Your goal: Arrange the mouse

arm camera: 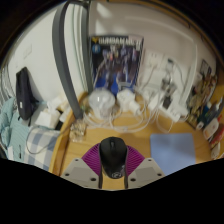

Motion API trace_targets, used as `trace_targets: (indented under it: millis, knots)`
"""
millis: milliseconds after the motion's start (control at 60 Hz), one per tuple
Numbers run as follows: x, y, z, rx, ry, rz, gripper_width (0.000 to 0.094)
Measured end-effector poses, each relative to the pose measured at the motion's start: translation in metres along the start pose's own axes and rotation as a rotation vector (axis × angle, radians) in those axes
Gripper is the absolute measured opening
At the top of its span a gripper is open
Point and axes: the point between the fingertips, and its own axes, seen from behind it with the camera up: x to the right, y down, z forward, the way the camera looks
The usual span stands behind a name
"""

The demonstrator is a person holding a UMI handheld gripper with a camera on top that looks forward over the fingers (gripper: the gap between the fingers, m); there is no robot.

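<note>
A black computer mouse (113,155) sits between my two fingers, its cable end toward me. The purple pads (91,162) press against both of its sides. My gripper (113,163) is shut on the mouse and holds it over a wooden desk (72,140). The mouse's underside and what lies straight beneath it are hidden.
A blue mouse mat (174,152) lies on the desk to the right of the fingers. Beyond are white cups or bowls (101,103), clear cables, a poster (118,58) on the wall, a dark lamp arm at left and clutter at right.
</note>
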Motion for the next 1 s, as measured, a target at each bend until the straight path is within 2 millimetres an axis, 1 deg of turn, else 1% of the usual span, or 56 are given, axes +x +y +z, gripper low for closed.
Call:
trace_targets:
  millis: [33, 83, 133, 167, 217, 250, 283, 333, 400, 467, 500, 583, 667, 783, 867, 917, 950, 1000]
  knots:
    - [0.006, -0.022, -0.015, 0.044, 0.001, -0.002, 0.0285]
    - [0.023, -0.053, -0.037, 0.108, 0.018, 0.003, 0.0288]
    - [0.045, -0.081, -0.057, 0.157, 0.040, 0.009, 0.0287]
    - [0.061, -0.095, -0.069, 0.184, 0.053, 0.009, 0.0285]
    - [0.089, -0.111, -0.084, 0.210, 0.078, 0.013, 0.0285]
    - [0.109, -0.118, -0.091, 0.221, 0.096, 0.017, 0.0286]
    - [0.131, -0.123, -0.096, 0.231, 0.117, 0.024, 0.0285]
    - [0.164, -0.123, -0.097, 0.240, 0.140, 0.043, 0.0287]
    - [0.204, -0.113, -0.089, 0.223, 0.159, 0.063, 0.0286]
    - [0.235, -0.094, -0.071, 0.191, 0.171, 0.077, 0.0283]
    - [0.248, -0.082, -0.059, 0.176, 0.167, 0.085, 0.0284]
    - [0.266, -0.048, -0.027, 0.118, 0.154, 0.090, 0.0285]
    - [0.271, -0.013, 0.003, 0.060, 0.135, 0.086, 0.0287]
    - [0.270, 0.021, 0.035, 0.024, 0.091, 0.080, 0.0287]
    - [0.268, 0.038, 0.052, 0.019, 0.068, 0.093, 0.0296]
    - [0.266, 0.052, 0.060, 0.001, 0.052, 0.108, 0.0307]
    - [0.268, 0.049, 0.061, 0.026, 0.055, 0.100, 0.0305]
    - [0.267, 0.051, 0.060, 0.022, 0.052, 0.092, 0.0333]
